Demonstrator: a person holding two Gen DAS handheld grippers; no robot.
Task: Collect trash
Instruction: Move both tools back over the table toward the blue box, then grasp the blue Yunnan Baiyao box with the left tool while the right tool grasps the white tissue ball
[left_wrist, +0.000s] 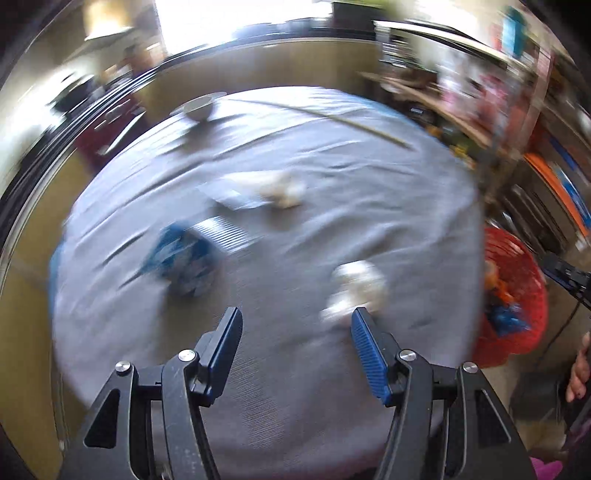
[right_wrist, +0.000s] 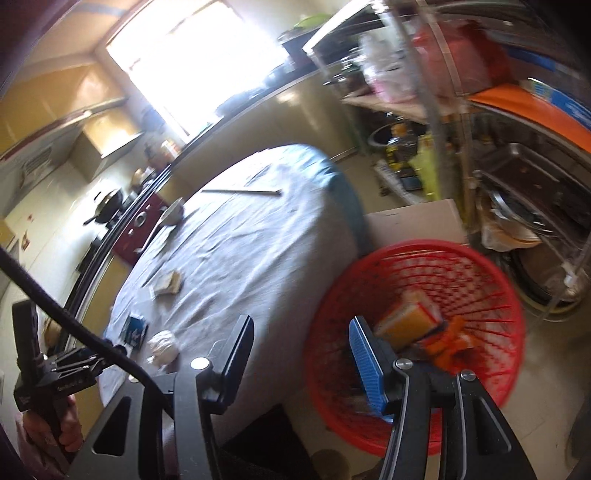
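Only the right wrist view shows the yellow box (right_wrist: 404, 321) inside the red basket (right_wrist: 491, 373).

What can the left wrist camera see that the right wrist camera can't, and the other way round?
Only the left wrist view shows the ridged silver wrapper lying beside the blue packet.

Only the right wrist view shows the yellow box inside the red basket, the cardboard box behind it, and the wok on the counter.

Both show the cloth-covered round table, the crumpled white paper, the bowl, the basket and open, empty tongs.
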